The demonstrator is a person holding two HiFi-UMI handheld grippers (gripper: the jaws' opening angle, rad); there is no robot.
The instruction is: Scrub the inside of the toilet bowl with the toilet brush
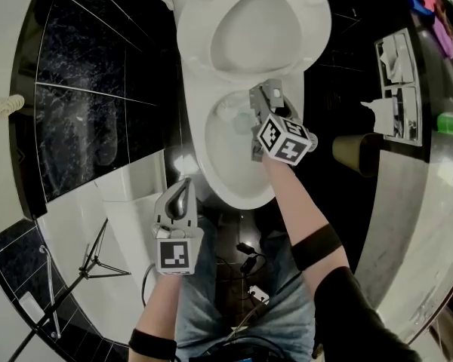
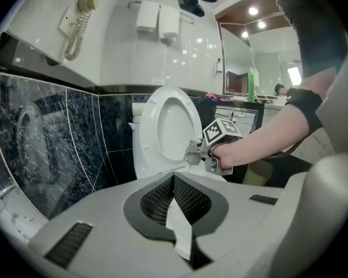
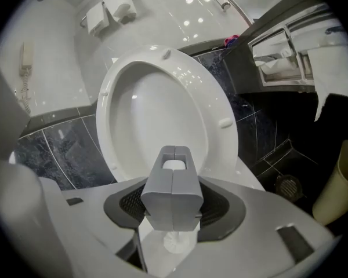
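Clamped between the right gripper's (image 3: 173, 213) fingers (image 3: 120, 204) sits the grey block-shaped handle (image 3: 173, 181) of the white toilet brush, its bristle head (image 3: 175, 242) down inside the white ceramic toilet bowl (image 1: 245, 196). The left gripper (image 1: 183, 194) hangs near the bowl's front, fingers together, empty.

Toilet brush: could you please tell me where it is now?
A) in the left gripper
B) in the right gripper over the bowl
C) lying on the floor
B: the right gripper is closed on the toilet brush by its grey handle, above the toilet bowl.
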